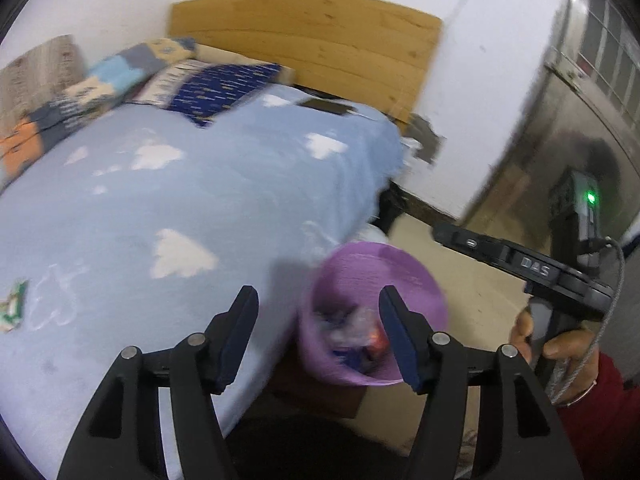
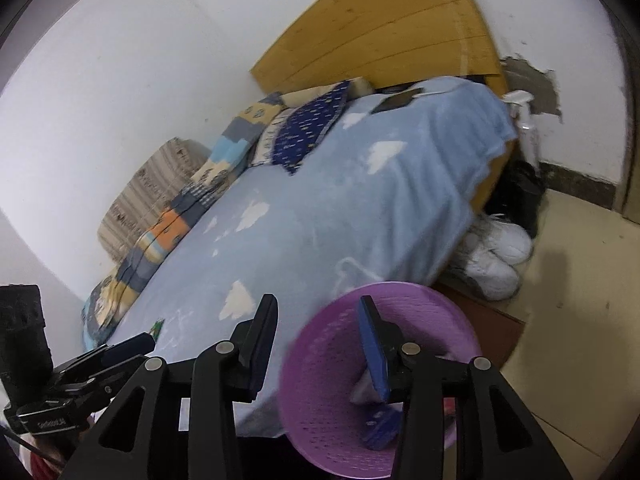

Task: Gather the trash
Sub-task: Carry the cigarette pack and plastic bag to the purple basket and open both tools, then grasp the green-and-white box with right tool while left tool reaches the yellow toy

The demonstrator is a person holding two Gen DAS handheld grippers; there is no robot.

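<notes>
Here the wrapper point(image 1: 12, 304) lies far left of the left claw point(image 1: 318, 300).

Purple perforated bin point(image 2: 340, 392) beside bed, wrappers point(image 1: 356, 340) inside, scrap point(image 1: 12, 304) on blanket

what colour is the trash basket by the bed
Purple, with a perforated mesh wall; the basket shows best in the right wrist view.

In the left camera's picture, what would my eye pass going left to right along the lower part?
Small green-and-white wrapper on the pale blue cloud-print bedspread → purple perforated plastic bin holding trash → the right gripper's black handle in the person's hand.
</notes>
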